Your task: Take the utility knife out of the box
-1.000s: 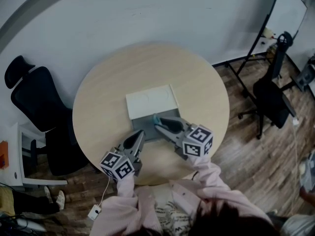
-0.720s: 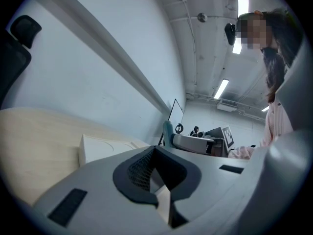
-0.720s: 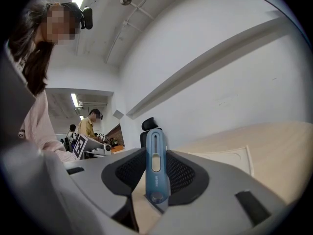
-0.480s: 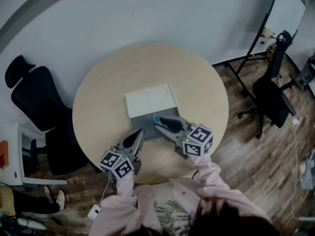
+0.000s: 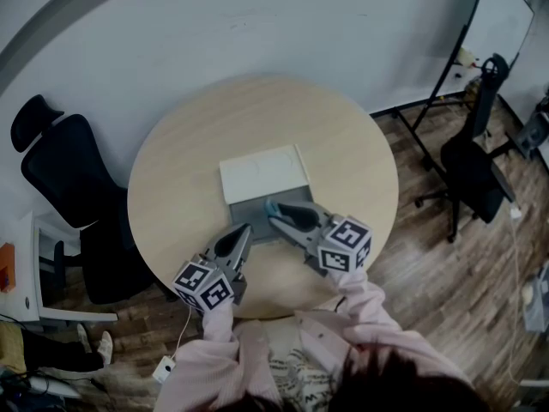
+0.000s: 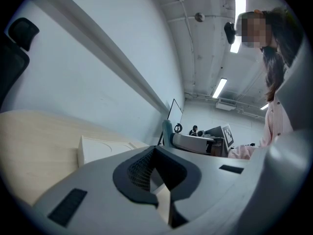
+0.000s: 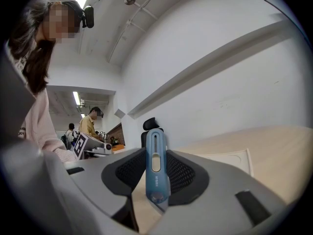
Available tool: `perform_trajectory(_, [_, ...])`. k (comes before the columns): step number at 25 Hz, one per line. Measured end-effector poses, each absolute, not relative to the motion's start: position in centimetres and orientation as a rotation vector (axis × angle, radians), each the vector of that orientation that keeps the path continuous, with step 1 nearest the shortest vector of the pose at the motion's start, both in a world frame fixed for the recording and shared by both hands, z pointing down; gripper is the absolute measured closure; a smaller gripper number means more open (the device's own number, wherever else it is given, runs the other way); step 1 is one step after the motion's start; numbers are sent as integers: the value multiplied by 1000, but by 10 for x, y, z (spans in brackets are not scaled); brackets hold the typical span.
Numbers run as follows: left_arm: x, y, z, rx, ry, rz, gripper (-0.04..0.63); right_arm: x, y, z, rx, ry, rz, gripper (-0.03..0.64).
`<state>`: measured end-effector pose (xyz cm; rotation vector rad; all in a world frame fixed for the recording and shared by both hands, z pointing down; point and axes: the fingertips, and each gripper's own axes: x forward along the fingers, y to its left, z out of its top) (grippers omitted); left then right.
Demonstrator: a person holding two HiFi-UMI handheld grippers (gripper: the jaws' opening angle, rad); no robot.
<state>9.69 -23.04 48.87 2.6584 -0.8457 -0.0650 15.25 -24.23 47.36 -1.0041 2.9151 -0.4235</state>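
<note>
An office: black swivel chairs [image 5: 60,174], a whiteboard [image 5: 508,11] on a stand, a round wooden table [image 5: 343,144].

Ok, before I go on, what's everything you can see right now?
table: one, light wood, round, centre
box lid: one, white, middle of the table
box base: one, grey, against the lid's near edge
utility knife: one, blue, between the right gripper's jaws
office chairs: two, black, left and right of the table
whiteboard: one, black frame, far right
left gripper: one, grey, shut, nothing between its jaws, at the base's near edge
right gripper: one, grey, shut on the knife
sleeves: two, pink, bottom edge
</note>
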Motion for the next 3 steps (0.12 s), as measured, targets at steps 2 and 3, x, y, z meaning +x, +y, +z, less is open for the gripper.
perform_trajectory(2, [97, -229, 488, 2662, -845, -66, 595, 153, -241, 473, -1002, 2913, -422, 472])
perform_trajectory(3, [98, -229, 488, 2664, -844, -66, 595, 153, -241, 473, -1001, 2912, -421, 472])
